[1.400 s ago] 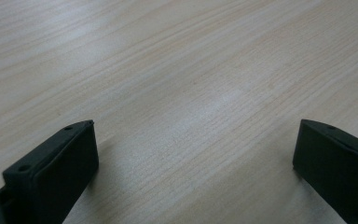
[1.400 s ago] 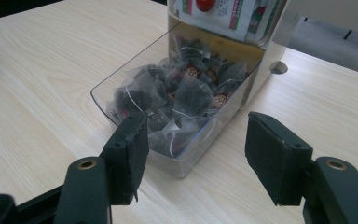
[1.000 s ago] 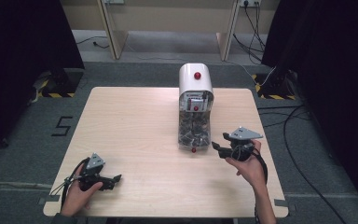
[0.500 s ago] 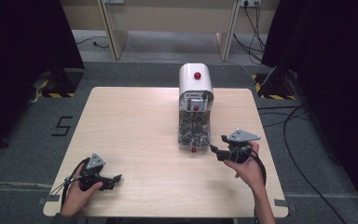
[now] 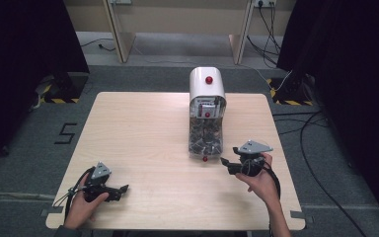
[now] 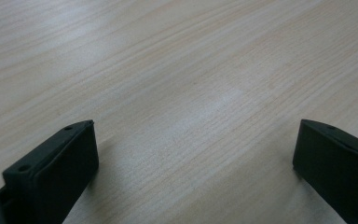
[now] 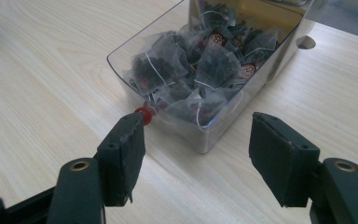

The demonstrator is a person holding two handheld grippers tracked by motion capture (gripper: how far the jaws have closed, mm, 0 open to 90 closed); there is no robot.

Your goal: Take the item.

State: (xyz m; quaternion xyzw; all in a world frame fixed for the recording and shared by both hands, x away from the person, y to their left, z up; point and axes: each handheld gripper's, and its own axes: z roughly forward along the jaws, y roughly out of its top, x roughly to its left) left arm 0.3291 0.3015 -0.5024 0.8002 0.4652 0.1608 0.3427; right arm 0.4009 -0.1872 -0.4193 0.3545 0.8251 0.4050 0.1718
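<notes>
The clear drawer [image 7: 200, 88] of tea bags [image 7: 191, 70] stands pulled out from a white dispenser [image 5: 207, 86] with a domed top, which sits on the table [image 5: 143, 133] right of centre, toward the far edge. In the high view the drawer [image 5: 206, 140] extends from the dispenser toward 6 o'clock, ending in a small red knob [image 5: 205, 159]. In the right gripper view the knob [image 7: 143, 113] lies just beyond the tip of the left-hand jaw, and the drawer's front corner sits ahead of the gap between the two jaws.

The right gripper [image 5: 225, 162], seen from above, lies at about 4 o'clock from the drawer's front, near it but apart, with the jaws aimed toward 9 o'clock. Its jaws have just been opening and stand released, with bare table between them. The person's right hand [image 5: 259, 177] holds it.

The left gripper [image 5: 123, 188] rests near the table's front-left corner, well apart from the dispenser, at roughly 7 o'clock from it. In the left gripper view its jaws are spread wide over bare wood, released and grasping nothing.
</notes>
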